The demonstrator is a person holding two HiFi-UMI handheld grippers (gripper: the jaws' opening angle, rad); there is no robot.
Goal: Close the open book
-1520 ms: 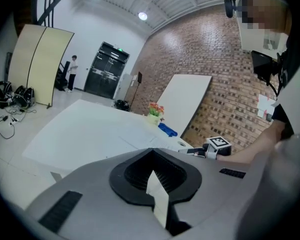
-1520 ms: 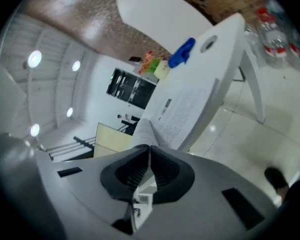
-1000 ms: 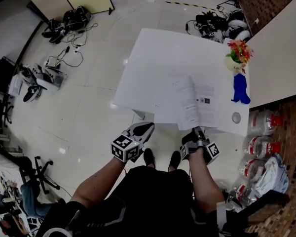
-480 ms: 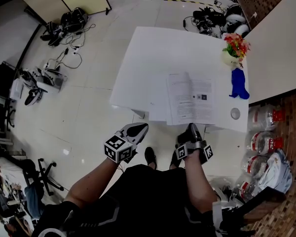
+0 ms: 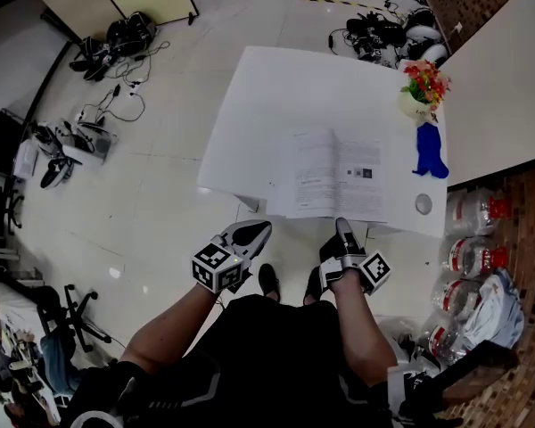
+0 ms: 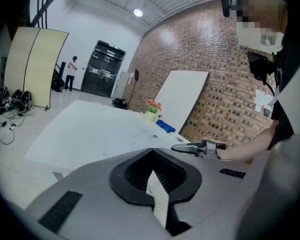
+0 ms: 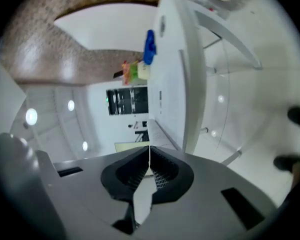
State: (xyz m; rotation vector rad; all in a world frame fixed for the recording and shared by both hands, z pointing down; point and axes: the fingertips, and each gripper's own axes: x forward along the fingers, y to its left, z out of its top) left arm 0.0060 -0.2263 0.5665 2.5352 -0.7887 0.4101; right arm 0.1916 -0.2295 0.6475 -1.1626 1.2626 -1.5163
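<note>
Now that the raised page has dropped flat, book (image 5: 334, 175) still lies open | right gripper (image 5: 341, 226) at its 6 o'clock edge, left gripper (image 5: 262, 229) at 7 o'clock | both jaws pressed together, empty

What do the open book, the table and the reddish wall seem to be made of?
Open book: paper, matte white pages carrying printed text. Table: smooth, even white top, perhaps laminate or painted board; the look leaves it open. Wall: bare brick, rough, with visible mortar lines.
</note>
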